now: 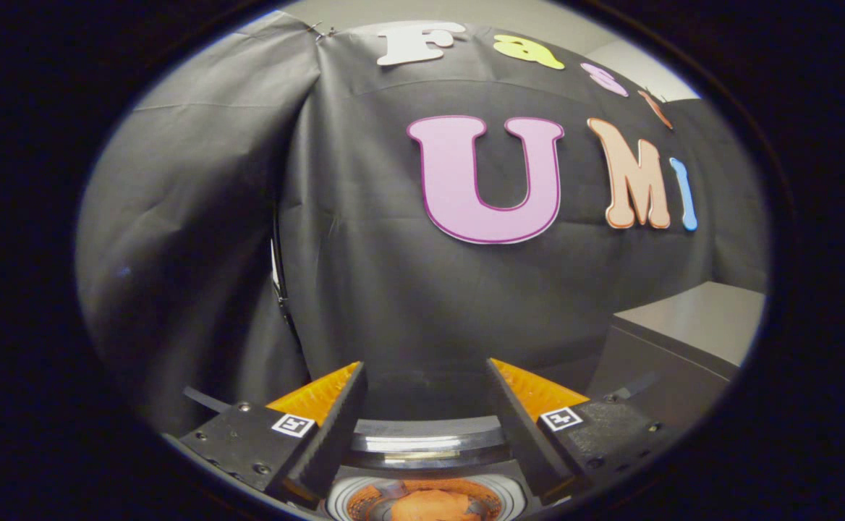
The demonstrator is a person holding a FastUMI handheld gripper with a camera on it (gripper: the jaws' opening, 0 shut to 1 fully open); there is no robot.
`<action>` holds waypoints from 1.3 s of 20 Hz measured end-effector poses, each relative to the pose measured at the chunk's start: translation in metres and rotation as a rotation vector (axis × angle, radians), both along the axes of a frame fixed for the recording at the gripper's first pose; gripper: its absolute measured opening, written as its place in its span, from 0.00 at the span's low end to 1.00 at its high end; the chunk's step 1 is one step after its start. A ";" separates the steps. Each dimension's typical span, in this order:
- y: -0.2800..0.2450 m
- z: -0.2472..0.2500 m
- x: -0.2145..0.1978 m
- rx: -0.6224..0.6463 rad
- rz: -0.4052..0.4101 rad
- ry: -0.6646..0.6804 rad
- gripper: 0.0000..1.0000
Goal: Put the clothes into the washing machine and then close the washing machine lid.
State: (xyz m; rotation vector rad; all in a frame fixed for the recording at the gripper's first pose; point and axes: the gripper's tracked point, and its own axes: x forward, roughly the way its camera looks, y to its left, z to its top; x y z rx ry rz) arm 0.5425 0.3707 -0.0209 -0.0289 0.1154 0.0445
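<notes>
My gripper [426, 376] stands open with a wide gap and nothing between its fingers, pointing at the black cloth wall. Below and between the fingers lies the washing machine's round opening [350, 499], seen from above. An orange garment [433, 503] lies inside the drum. The raised lid [430, 441] shows as a curved glossy band just behind the opening, between the two fingers.
A grey box-like unit [683, 340] stands beyond the right finger, against the cloth wall. A dark cable [278, 289] hangs down the wall beyond the left finger.
</notes>
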 end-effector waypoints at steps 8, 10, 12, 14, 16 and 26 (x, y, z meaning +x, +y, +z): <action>0.004 -0.021 -0.011 0.075 -0.034 0.167 0.97; -0.006 -0.047 -0.011 0.105 -0.052 0.208 0.98; -0.021 -0.068 -0.016 0.099 -0.061 0.223 0.97; -0.032 -0.076 -0.027 0.076 -0.071 0.227 0.97; -0.032 -0.082 -0.032 0.072 -0.063 0.231 0.97; -0.033 -0.090 -0.083 0.054 -0.038 0.254 0.98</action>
